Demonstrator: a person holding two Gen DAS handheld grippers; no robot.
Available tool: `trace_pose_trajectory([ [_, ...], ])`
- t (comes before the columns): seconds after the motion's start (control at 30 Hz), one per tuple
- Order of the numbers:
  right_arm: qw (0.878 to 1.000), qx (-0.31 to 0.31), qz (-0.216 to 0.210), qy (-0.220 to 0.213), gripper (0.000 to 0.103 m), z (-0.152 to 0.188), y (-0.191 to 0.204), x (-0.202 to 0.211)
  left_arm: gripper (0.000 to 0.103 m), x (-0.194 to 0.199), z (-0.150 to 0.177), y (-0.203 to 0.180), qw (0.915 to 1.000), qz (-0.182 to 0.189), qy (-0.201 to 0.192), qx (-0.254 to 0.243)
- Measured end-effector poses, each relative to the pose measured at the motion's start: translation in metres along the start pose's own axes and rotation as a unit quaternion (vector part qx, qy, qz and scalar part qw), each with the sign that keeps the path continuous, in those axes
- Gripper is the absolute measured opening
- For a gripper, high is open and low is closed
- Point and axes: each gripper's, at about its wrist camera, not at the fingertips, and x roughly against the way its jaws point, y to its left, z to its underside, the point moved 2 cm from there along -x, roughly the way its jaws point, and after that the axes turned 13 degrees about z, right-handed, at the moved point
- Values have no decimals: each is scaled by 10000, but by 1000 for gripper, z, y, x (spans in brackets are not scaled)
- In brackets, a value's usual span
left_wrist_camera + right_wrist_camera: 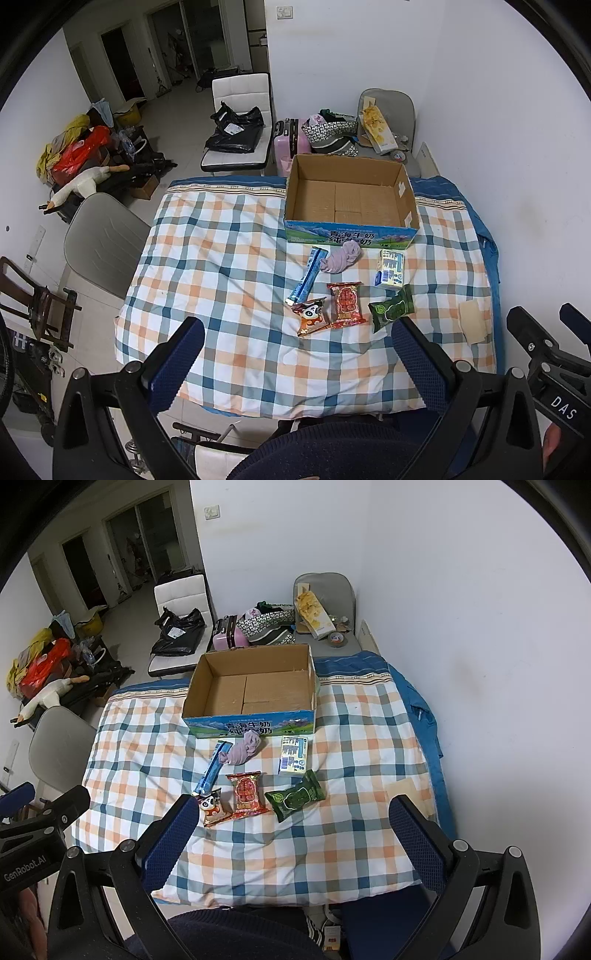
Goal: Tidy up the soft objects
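On the checked cloth lie a purple rolled sock, a blue stick pack, a panda snack bag, a red snack pack, a green pack and a white carton. An open empty cardboard box stands just behind them. My left gripper and right gripper are both open and empty, held high above the near edge of the table.
The table stands against a white wall on the right. A beige paper piece lies near its right edge. Grey chairs stand at the left and behind. A pink suitcase and bags stand beyond the box.
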Motion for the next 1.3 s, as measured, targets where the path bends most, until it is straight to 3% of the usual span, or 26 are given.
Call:
trace_pose_trajectory([
  [0.4, 10000, -43, 26, -38, 103, -7, 7, 7, 103, 6, -27, 5, 9998, -39, -167, -61],
  [1.3, 10000, -17, 20, -47, 103, -9, 1, 8, 103, 6, -13, -2, 9998, -13, -176, -34],
])
